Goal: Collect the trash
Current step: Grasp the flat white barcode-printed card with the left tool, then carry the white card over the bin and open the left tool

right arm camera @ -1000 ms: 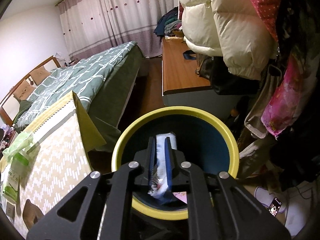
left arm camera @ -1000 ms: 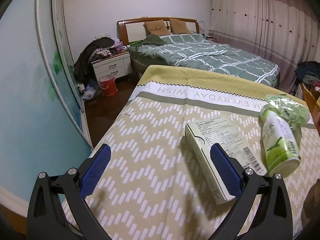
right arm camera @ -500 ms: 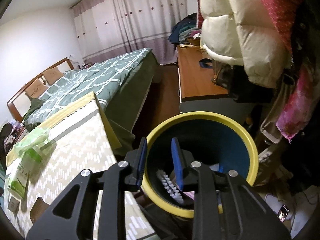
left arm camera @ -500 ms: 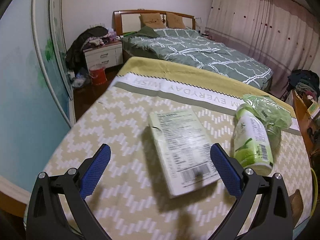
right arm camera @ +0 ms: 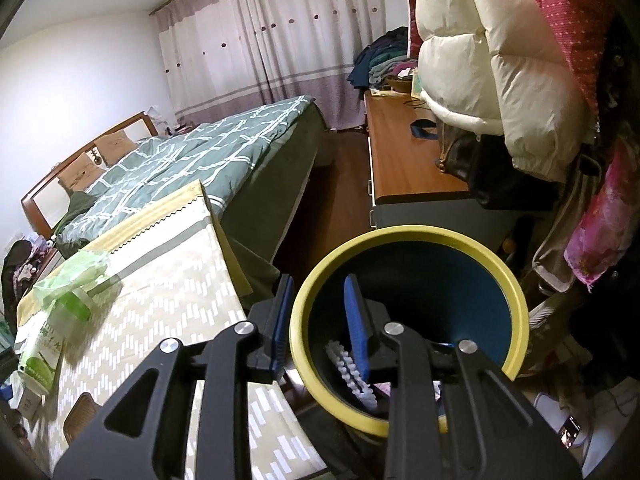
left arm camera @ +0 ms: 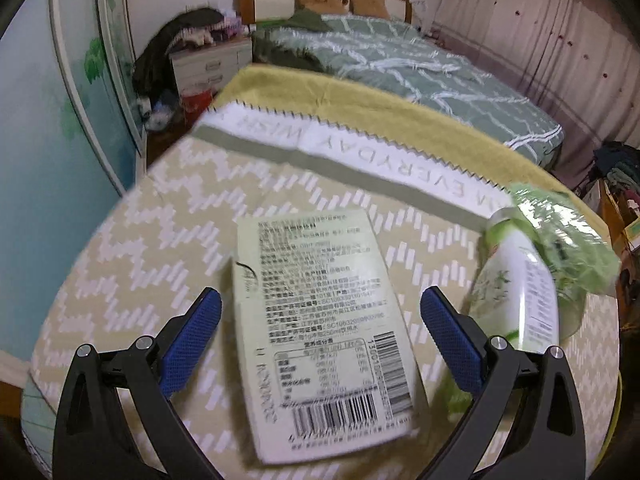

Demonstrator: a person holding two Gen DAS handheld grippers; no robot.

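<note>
In the left wrist view a flat pale-green carton (left arm camera: pixel 320 328) with barcodes lies on the patterned tablecloth (left arm camera: pixel 160 216). My left gripper (left arm camera: pixel 320 340) is open, its blue pads either side of the carton and above it. A green-and-white bottle (left arm camera: pixel 520 300) lies to the right, beside a crumpled green bag (left arm camera: pixel 560 232). In the right wrist view my right gripper (right arm camera: pixel 320 324) is open and empty over the rim of a yellow-rimmed blue bin (right arm camera: pixel 408 320). A white wrapper (right arm camera: pixel 352 372) lies inside the bin. The bottle (right arm camera: pixel 44 348) and bag (right arm camera: pixel 72 272) show at the left.
A bed with a green quilt (left arm camera: pixel 400 64) stands behind the table. A nightstand (left arm camera: pixel 208 64) and a red bucket (left arm camera: pixel 196 100) are at the back left. A wooden dresser (right arm camera: pixel 400 160) and hanging coats (right arm camera: pixel 480 60) stand beside the bin.
My left gripper has moved right and closer until the carton lies between its pads. My right gripper has opened and let the white wrapper fall into the bin, then drawn back left.
</note>
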